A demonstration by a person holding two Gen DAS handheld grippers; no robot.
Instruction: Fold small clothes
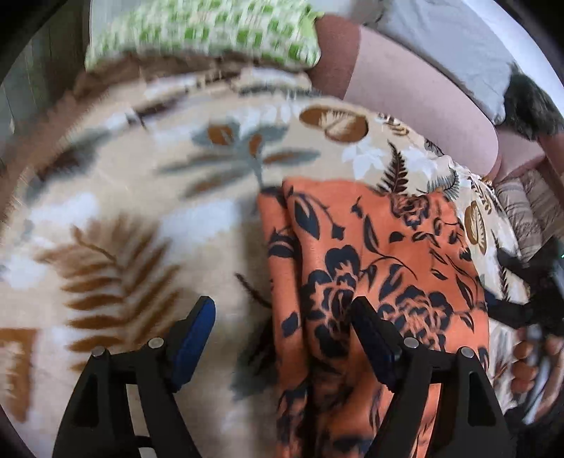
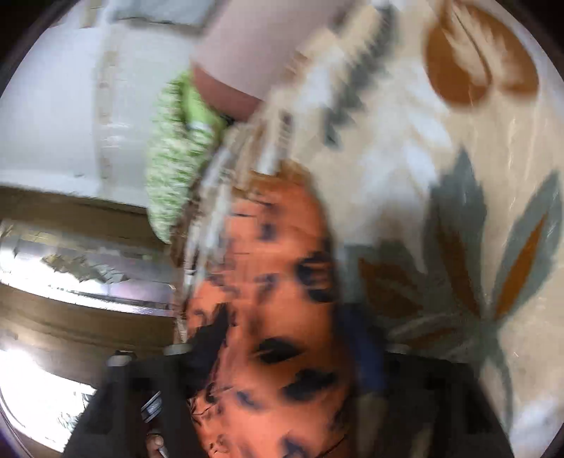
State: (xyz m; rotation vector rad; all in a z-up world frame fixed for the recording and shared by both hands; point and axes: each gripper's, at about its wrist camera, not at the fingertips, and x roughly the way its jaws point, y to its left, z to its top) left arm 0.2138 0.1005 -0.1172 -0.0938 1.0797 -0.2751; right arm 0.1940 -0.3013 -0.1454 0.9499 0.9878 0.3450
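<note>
where right blurs, left's garment (image 1: pixel 380 253) sharp

Leaf-print bedspread (image 1: pixel 105 218), green pillow (image 1: pixel 197 31), perhaps white wall (image 2: pixel 46 116)

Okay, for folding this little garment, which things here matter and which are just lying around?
Part of the job:
- orange flowered garment
- left gripper, jaws open, over the garment's edge
- right gripper, jaws open, garment between them

Just lying about:
- leaf-print blanket underneath
- green checked pillow
- pink bolster
</note>
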